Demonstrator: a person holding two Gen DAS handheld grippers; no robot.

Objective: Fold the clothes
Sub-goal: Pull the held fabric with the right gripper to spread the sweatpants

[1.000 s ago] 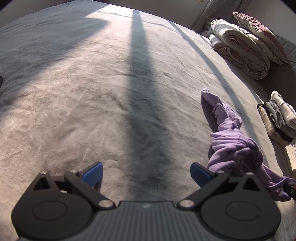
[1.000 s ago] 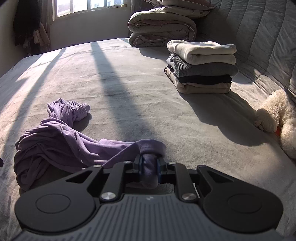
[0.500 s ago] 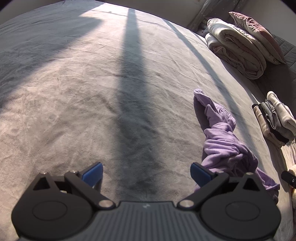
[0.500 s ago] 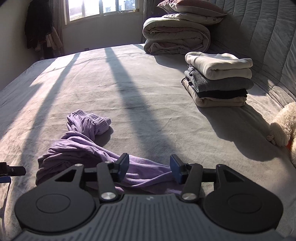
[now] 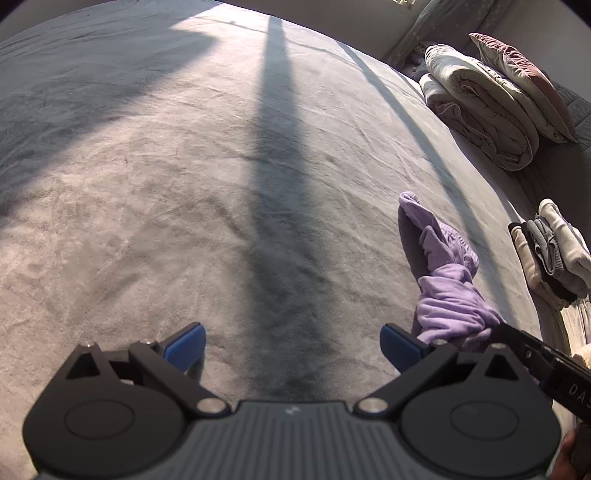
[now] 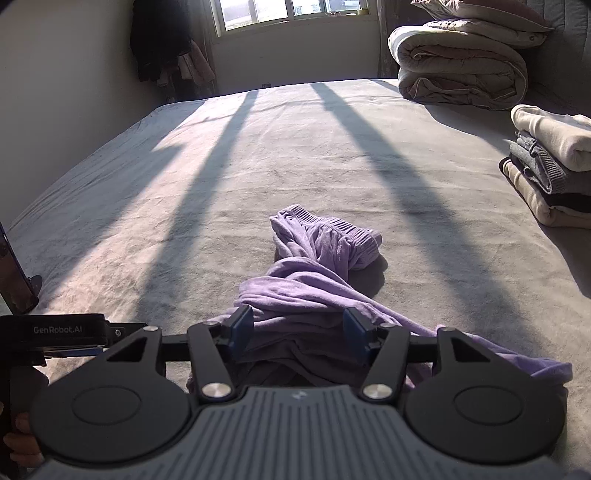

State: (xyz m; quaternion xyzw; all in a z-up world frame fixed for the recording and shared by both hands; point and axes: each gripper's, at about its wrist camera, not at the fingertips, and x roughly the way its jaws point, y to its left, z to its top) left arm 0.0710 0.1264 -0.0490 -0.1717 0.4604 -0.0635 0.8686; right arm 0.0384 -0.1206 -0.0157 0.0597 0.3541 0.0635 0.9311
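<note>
Sunlight from a window (image 6: 291,11) at the top of the right wrist view is falling across a wide grey bed (image 6: 295,147), leaving long dark shadow bands running from the upper part of the frame toward the lower part.

A purple garment (image 6: 317,280) is lying crumpled and twisted on the bed, at centre in the right wrist view and at the right in the left wrist view (image 5: 447,280). Its ribbed waistband end is pointing toward the upper part of the frame.

The right gripper (image 6: 297,332) is sitting over the near end of the garment. Its jaws have just been opening and are now standing apart; purple fabric is showing between the blue pads (image 6: 242,326), but the pads are not pressing on it.

The left gripper (image 5: 291,347) is hovering over bare bed at lower centre of its own view. Its jaws are standing wide apart with nothing between them. The garment is lying just beside the right-hand pad.

A stack of folded clothes (image 6: 554,177) is resting at the right edge of the right wrist view, well apart from the garment. A folded duvet (image 6: 461,70) with a pillow (image 5: 524,81) on top is sitting at the upper right. Dark clothing (image 6: 159,40) is hanging at the upper left beside the window.
</note>
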